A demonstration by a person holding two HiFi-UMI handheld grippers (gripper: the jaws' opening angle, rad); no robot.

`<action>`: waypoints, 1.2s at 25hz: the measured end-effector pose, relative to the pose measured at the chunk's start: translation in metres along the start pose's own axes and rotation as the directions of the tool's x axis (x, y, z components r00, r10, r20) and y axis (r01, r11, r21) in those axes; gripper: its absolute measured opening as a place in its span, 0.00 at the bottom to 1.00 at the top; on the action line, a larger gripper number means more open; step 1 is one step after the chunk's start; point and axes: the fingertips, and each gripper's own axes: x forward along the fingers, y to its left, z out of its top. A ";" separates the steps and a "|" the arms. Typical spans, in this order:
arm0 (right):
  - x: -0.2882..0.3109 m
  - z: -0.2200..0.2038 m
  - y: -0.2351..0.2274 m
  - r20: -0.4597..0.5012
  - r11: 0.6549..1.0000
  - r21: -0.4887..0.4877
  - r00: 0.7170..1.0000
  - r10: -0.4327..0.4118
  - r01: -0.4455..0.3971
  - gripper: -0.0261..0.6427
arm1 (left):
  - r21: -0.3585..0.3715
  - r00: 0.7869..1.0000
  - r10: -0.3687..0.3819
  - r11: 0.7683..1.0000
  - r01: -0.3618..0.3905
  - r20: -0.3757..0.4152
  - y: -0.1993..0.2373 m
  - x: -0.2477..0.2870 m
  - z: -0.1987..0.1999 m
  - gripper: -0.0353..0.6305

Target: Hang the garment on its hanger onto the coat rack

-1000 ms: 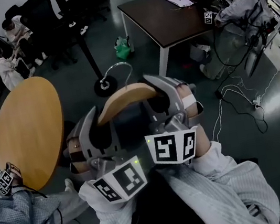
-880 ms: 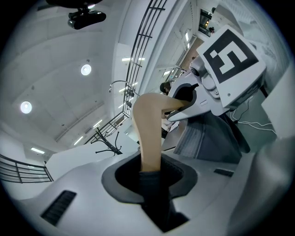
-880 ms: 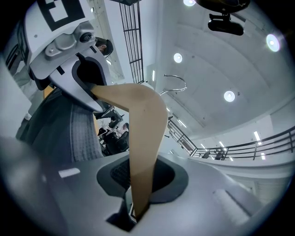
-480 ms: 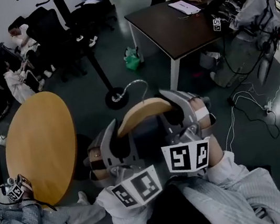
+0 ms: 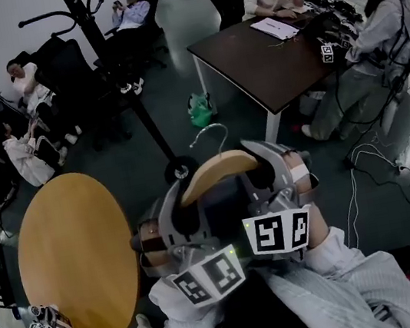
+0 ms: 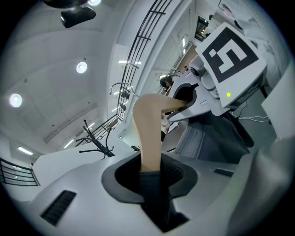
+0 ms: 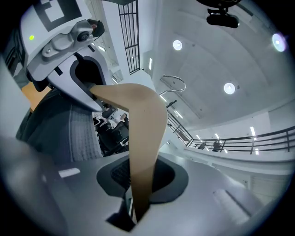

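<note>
Head view: wooden hanger (image 5: pixel 218 173) is held up between both grippers, left gripper (image 5: pixel 174 203) at its left end, right gripper (image 5: pixel 257 160) at its right end. Its metal hook (image 5: pixel 214 126) is raised on the far side; the coat rack (image 5: pixel 124 79) is seen beyond, far left, hook not on it.
Left gripper view: jaws are clamped on the hanger arm, dark garment (image 6: pixel 154 186) fabric pinched in with it.
Right gripper view: jaws are clamped on bare wood of the other arm.
</note>
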 end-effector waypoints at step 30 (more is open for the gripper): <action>0.450 0.005 -0.061 0.351 0.990 -0.045 0.926 0.139 -0.132 0.12 | 0.041 0.932 0.303 0.953 -0.301 -0.198 0.179 0.369 -0.091 0.18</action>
